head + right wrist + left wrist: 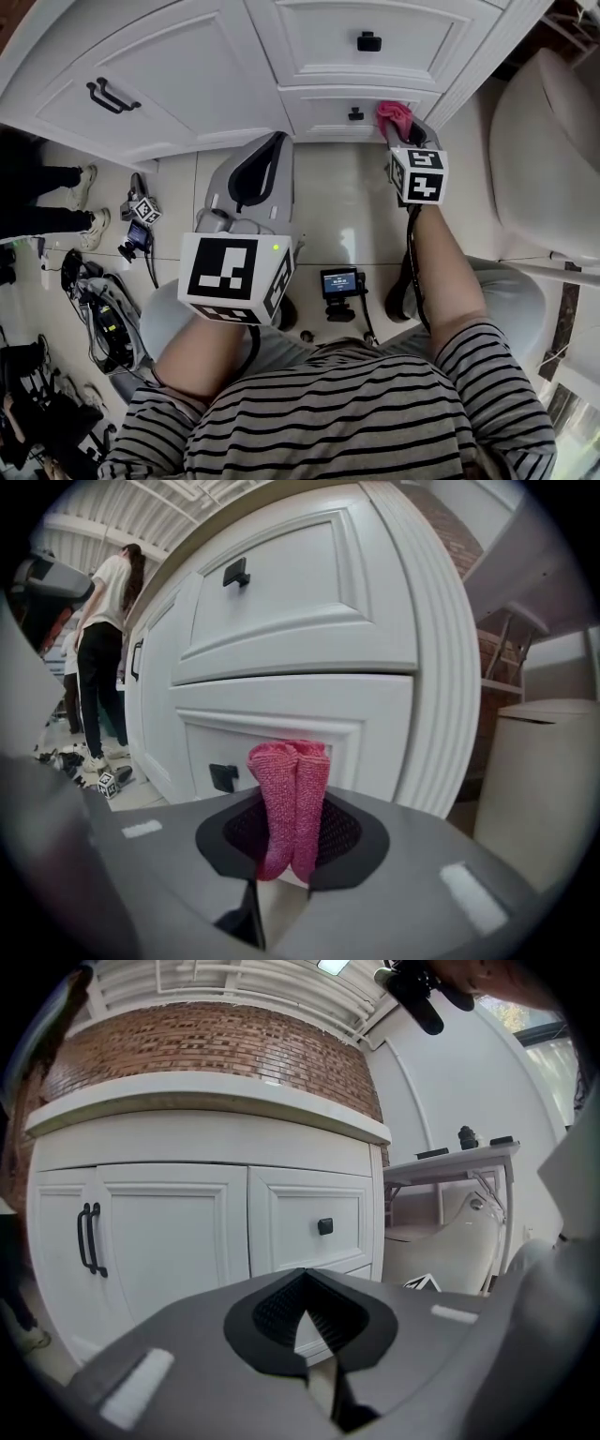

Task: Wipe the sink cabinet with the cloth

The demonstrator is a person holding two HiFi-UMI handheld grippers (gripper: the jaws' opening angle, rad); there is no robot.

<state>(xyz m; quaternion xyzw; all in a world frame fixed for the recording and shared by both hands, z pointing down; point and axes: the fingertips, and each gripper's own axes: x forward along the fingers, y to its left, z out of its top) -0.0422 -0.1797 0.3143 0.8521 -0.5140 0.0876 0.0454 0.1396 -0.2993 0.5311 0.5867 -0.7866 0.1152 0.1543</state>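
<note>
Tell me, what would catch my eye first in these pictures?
The bright pink cloth stands out most, pinched in the right tool just in front of the lower drawer of the white cabinet. Next comes the big black-and-white cube on the left tool, low in the head view; that tool is shut on nothing.

Studio set: cabinet [169, 1232], brick wall [206, 1044] (gear [103, 319] on floor [347, 216]).

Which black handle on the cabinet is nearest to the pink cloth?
The knob on the lower drawer, just beside the pink cloth. The upper drawer knob and the door's bar handles are farther away.
</note>
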